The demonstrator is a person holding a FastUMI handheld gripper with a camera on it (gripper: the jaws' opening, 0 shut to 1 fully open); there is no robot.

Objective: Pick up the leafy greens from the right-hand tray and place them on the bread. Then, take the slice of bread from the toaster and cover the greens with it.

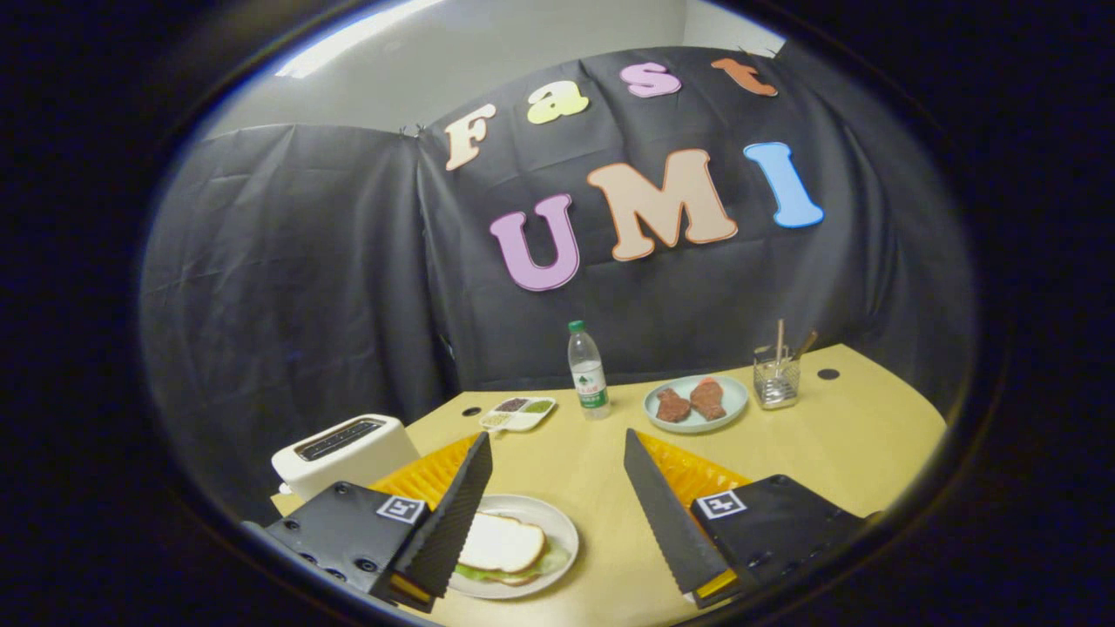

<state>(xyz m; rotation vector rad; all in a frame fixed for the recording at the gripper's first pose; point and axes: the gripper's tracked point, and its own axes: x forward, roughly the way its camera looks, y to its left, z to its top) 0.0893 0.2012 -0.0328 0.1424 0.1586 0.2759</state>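
My gripper [557,453] is open, raised above the table, with nothing between its fingers. Below, just inside the left finger [453,514], a white plate [557,522] holds a slice of bread [501,542] lying on top of leafy greens [544,564] that stick out at its edge, with another slice beneath. The white toaster [344,453] stands to the left, beyond the left finger; its slots look dark and I cannot tell if bread is inside. The right-hand tray is hidden behind the right finger [666,514].
Farther back on the yellow table [854,435] stand a water bottle [588,370], a small divided dish of seasonings [518,412], a pale blue plate [732,401] with two pieces of meat [691,402], and a wire holder with sticks [777,374].
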